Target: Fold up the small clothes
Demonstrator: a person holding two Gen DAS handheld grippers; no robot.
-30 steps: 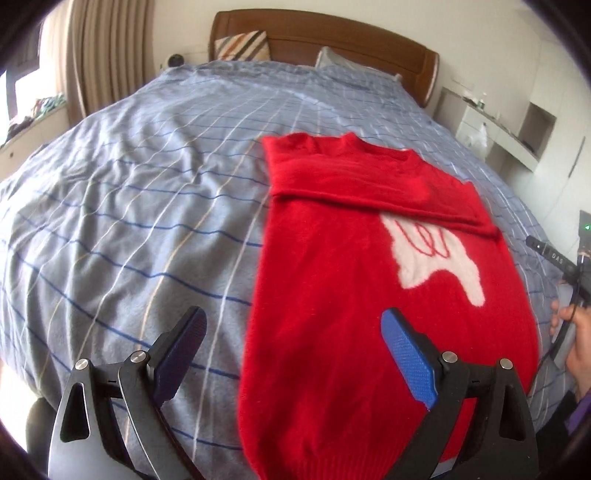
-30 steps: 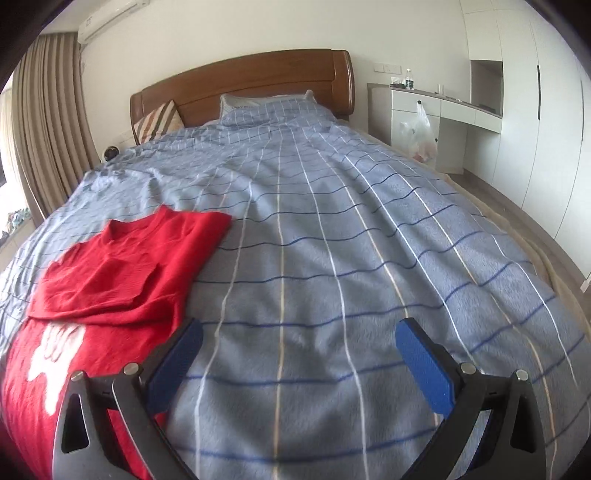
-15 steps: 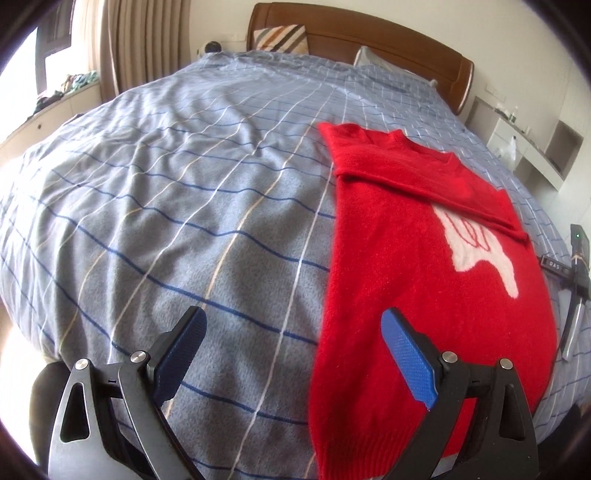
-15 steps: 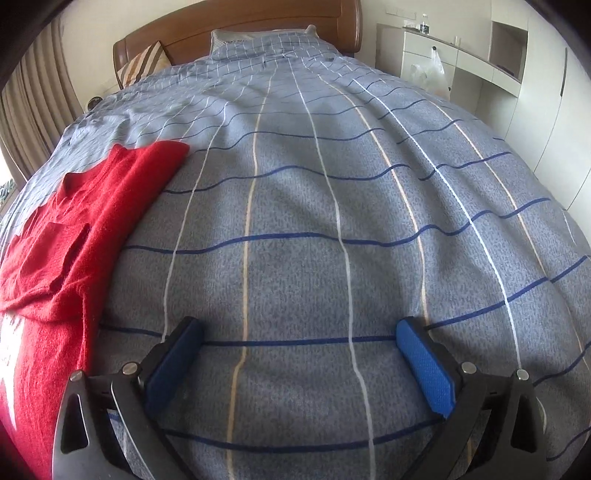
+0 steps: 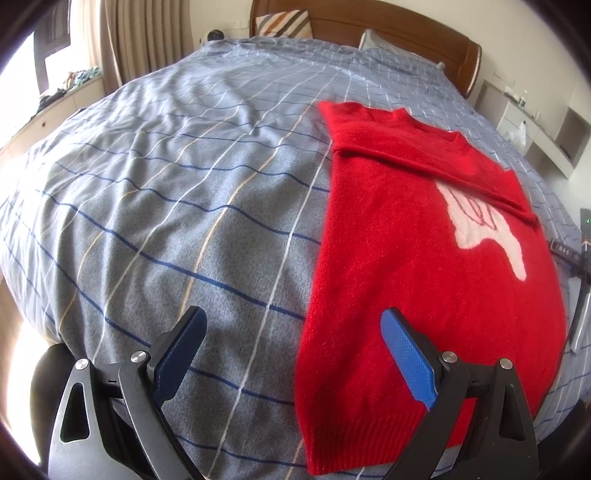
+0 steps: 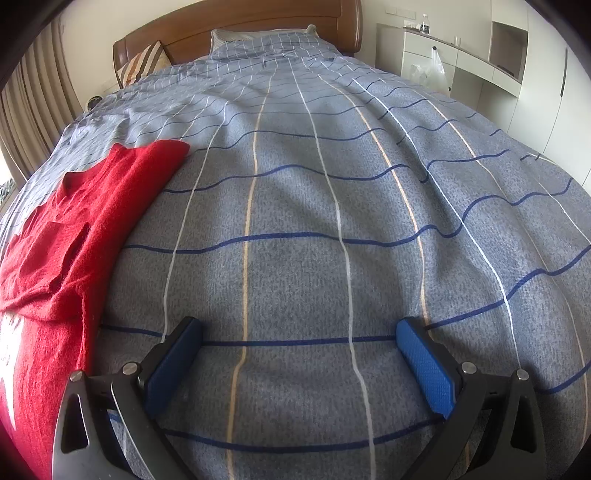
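Observation:
A red sweater (image 5: pixel 399 258) with a white motif lies flat on the bed, its sleeves folded across the chest and its hem at the near edge. My left gripper (image 5: pixel 291 332) is open and empty above the sweater's left edge near the hem. In the right wrist view the sweater (image 6: pixel 70 236) lies at the far left. My right gripper (image 6: pixel 299 339) is open and empty, low over bare bedspread to the right of the sweater.
The bed (image 5: pixel 166 192) has a blue-grey checked cover, pillows and a wooden headboard (image 6: pixel 236 26). Curtains hang at the left. White cabinets (image 6: pixel 476 70) stand at the right. The other gripper's handle (image 5: pixel 576 280) shows at the sweater's right.
My left gripper has shifted left, so the sweater now sits further right in its view. My right gripper has dropped lower and closer to the bedspread.

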